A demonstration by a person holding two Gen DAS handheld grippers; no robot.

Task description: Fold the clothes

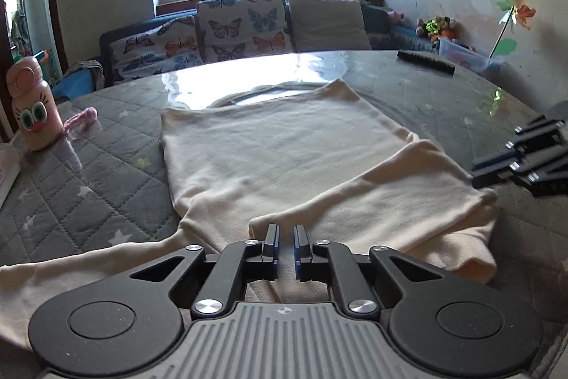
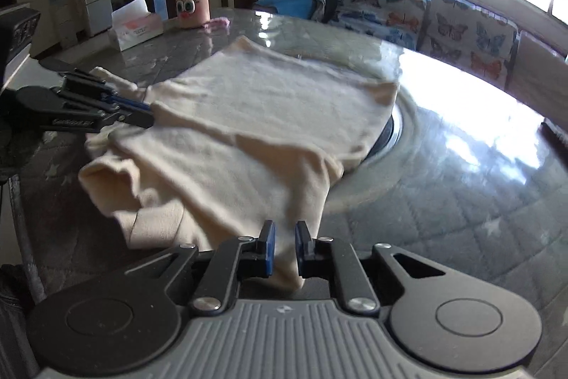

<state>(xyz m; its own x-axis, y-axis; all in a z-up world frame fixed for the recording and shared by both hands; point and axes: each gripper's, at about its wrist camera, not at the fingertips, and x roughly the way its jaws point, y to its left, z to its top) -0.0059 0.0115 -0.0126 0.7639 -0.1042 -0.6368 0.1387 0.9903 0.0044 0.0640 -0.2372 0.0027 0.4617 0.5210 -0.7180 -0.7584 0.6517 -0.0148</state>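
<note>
From where I stand, hardly anything is legible. The side of the left tool (image 2: 106,109), seen from the right wrist view, bears a pale line of lettering, too blurred to make out. The tissue box (image 2: 136,29) on the counter (image 2: 461,201) carries red print, too small to read.

**Layout on table**

We note the garment (image 1: 277,151) lying on the table (image 1: 443,95), one sleeve (image 1: 390,194) folded over its body. Left of it stand a bottle (image 1: 32,105) and a tissue box (image 2: 136,27); a sofa (image 1: 234,27) sits behind the table.
</note>
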